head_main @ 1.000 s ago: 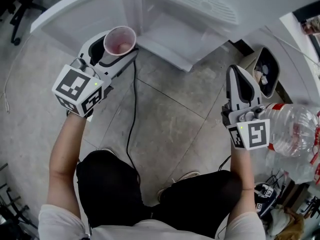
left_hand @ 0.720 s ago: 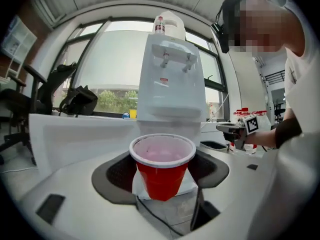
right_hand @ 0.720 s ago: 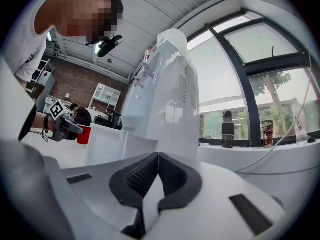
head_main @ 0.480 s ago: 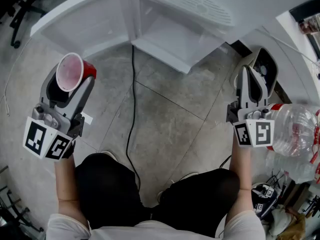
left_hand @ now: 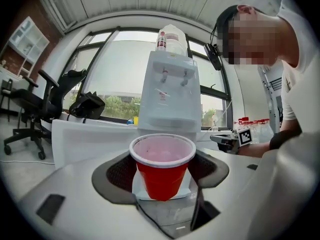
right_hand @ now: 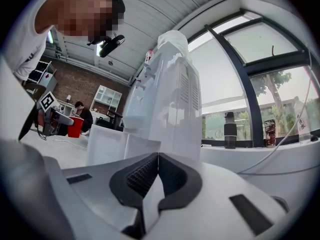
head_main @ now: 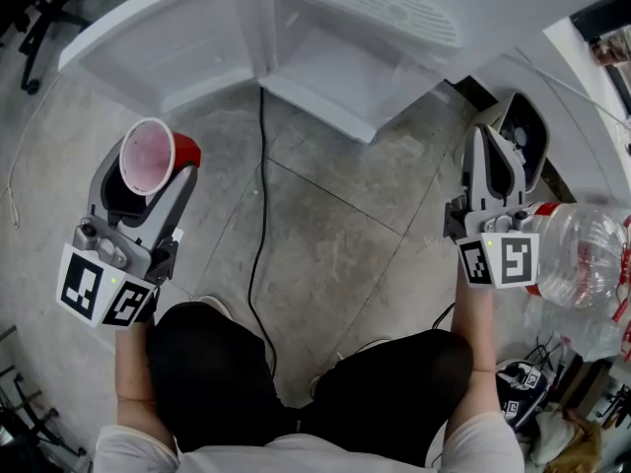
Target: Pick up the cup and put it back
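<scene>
Gripping cup upright: left claw clenched on its red wall | right claw clenched, nothing between jaws | cup aloft over floor, apart from white water dispenser ahead

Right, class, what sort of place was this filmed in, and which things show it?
Most likely an office or lab workspace: a white water dispenser with a bottle on top, a black office chair and wide windows behind them.

Bright window backlight, fisheye warping, dark corners
</scene>
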